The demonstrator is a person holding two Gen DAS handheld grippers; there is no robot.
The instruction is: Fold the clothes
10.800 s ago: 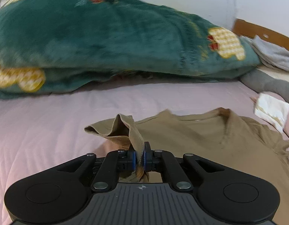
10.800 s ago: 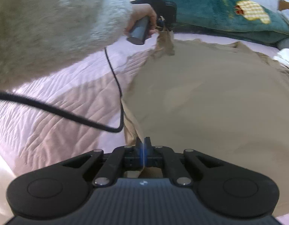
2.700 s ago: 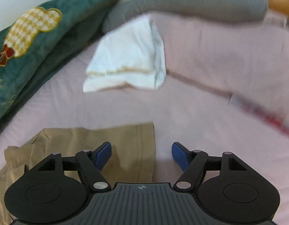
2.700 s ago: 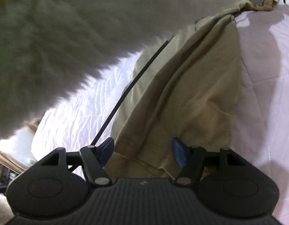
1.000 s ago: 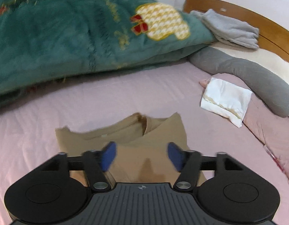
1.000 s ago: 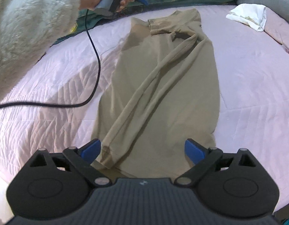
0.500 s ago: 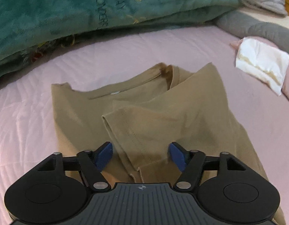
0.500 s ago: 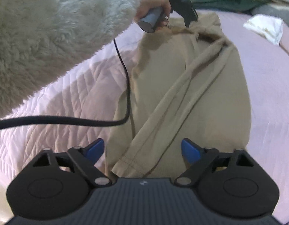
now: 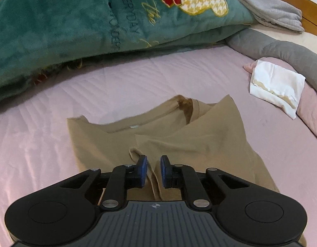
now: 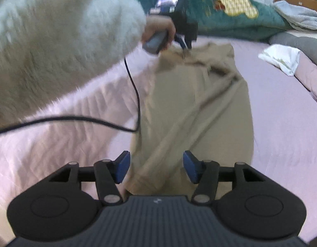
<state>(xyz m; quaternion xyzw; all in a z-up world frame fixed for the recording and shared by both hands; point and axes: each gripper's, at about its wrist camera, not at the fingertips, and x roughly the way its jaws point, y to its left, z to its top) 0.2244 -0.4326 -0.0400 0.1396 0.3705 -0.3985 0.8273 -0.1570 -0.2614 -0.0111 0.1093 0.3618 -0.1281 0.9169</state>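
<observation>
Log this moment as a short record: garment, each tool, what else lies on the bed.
garment: tan shirt, folded into a long narrow strip on the pink bedsheet
left tool: at the collar end, jaws just closing, narrow gap left, a fold of shirt between the pads
right tool: at the hem end, jaws apart and just closing, straddling the hem, no grip
other items: green blanket, white cloth, grey pillow
cable: black, trailing over the sheet

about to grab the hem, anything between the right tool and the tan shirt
Nothing visible. The right tool has been closing, and the tan shirt hem already lies between its pads, not yet pinched. The black cable hangs off to the left, by the shirt's edge.
</observation>
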